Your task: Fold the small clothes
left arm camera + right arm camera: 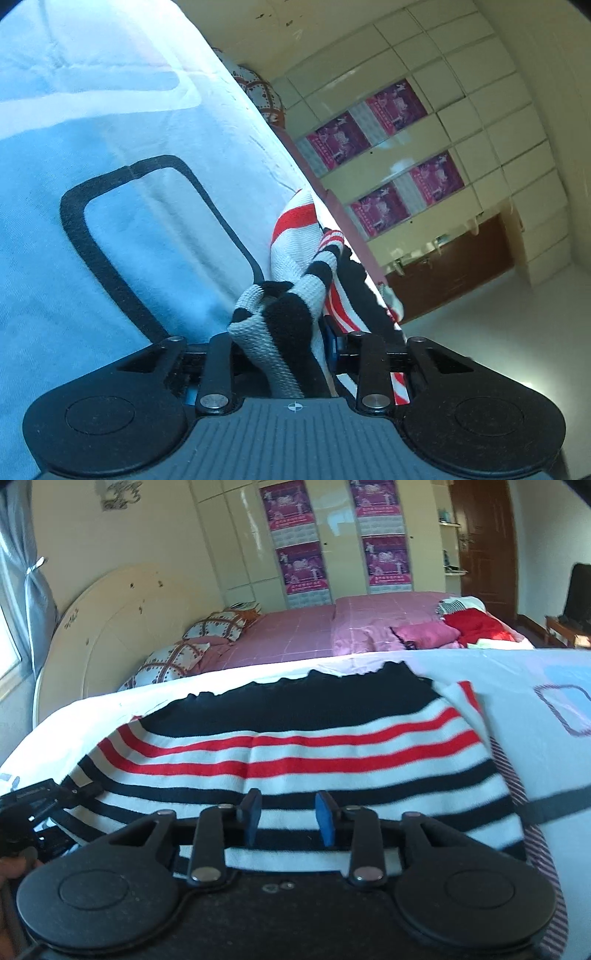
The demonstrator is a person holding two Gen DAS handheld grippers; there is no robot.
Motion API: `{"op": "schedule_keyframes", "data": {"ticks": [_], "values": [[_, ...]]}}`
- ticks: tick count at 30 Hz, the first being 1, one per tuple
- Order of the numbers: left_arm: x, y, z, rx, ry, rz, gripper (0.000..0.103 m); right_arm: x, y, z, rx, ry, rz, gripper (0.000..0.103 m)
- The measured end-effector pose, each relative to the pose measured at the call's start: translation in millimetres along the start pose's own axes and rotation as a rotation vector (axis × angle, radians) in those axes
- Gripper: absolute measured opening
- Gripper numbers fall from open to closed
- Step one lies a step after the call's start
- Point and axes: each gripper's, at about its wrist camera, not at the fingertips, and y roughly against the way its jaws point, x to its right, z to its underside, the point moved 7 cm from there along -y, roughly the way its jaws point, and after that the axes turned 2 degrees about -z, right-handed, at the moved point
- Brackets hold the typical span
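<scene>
A small knitted garment (288, 753) with red, black and white stripes and a black band at its far edge lies spread on a pale blue-white sheet (517, 709). My right gripper (290, 819) is open just above its near hem, blue pads apart, holding nothing. My left gripper (280, 332) is shut on a bunched edge of the same garment (295, 251), and the fabric fills the space between its fingers. The left gripper also shows in the right wrist view (37, 805), at the garment's left edge.
The sheet (110, 147) bears a black rounded-rectangle print (159, 236). Beyond it is a bed with a pink cover (314, 624), patterned pillows (173, 661) and a pile of red and pink clothes (454, 627). A wardrobe with purple posters (303, 565) and a brown door (484, 542) stand behind.
</scene>
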Motion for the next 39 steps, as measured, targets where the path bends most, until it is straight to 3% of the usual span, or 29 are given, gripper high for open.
{"op": "schedule_keyframes", "data": {"ticks": [7, 10, 21, 25, 29, 32, 34, 39], "values": [[-4, -1, -4, -0.011, 0.002, 0.04, 0.021, -21, -31, -10, -0.024, 0.066, 0.0, 0.019], [-12, 1, -4, -0.013, -0.006, 0.048, 0.021, -19, -57, 3, -0.122, 0.103, 0.072, 0.02], [-20, 4, -8, -0.048, 0.017, 0.068, 0.021, -26, -58, 14, -0.055, 0.22, 0.113, 0.02], [-11, 6, -16, -0.049, -0.034, 0.076, 0.021, -29, -59, 15, -0.041, 0.26, 0.127, 0.02], [14, 12, -26, -0.025, -0.102, 0.136, 0.021, -33, -59, 18, -0.024, 0.33, 0.135, 0.02], [40, 16, -32, 0.005, -0.165, 0.138, 0.021, -33, -58, 21, -0.002, 0.37, 0.125, 0.02], [65, 22, -32, 0.036, -0.202, 0.143, 0.021, -29, -57, 21, 0.011, 0.342, 0.101, 0.02], [156, 24, -16, 0.06, -0.403, 0.191, 0.021, -15, -50, 14, 0.016, 0.228, 0.007, 0.021]]}}
